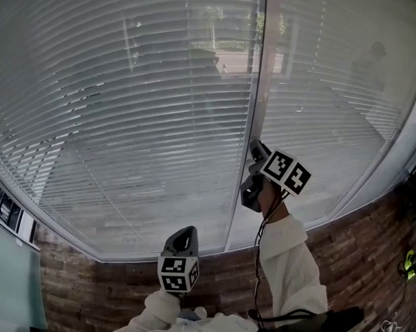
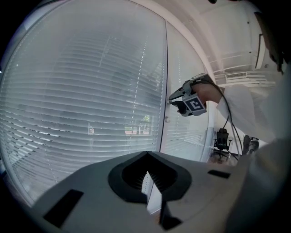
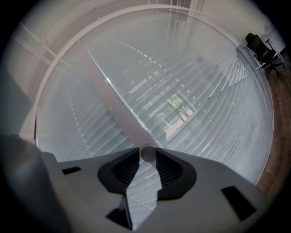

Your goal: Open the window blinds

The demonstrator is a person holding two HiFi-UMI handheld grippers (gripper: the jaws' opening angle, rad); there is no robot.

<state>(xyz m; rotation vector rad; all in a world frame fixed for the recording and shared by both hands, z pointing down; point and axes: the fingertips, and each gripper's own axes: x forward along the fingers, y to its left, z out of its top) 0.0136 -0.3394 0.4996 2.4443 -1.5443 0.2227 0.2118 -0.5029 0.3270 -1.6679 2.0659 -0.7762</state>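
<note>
Hanging fully lowered, the window blinds (image 1: 123,117) cover the glass on both sides of the window post (image 1: 262,77). Right at that post the right gripper (image 1: 255,147) is held up and level, its jaws pinched on the round tilt wand (image 3: 148,153) that runs down along the post. The left gripper (image 1: 187,233) hangs lower, to the left of the post and well clear of the slats, with its jaws together and nothing between them. White sleeves (image 1: 288,261) cover both arms.
</note>
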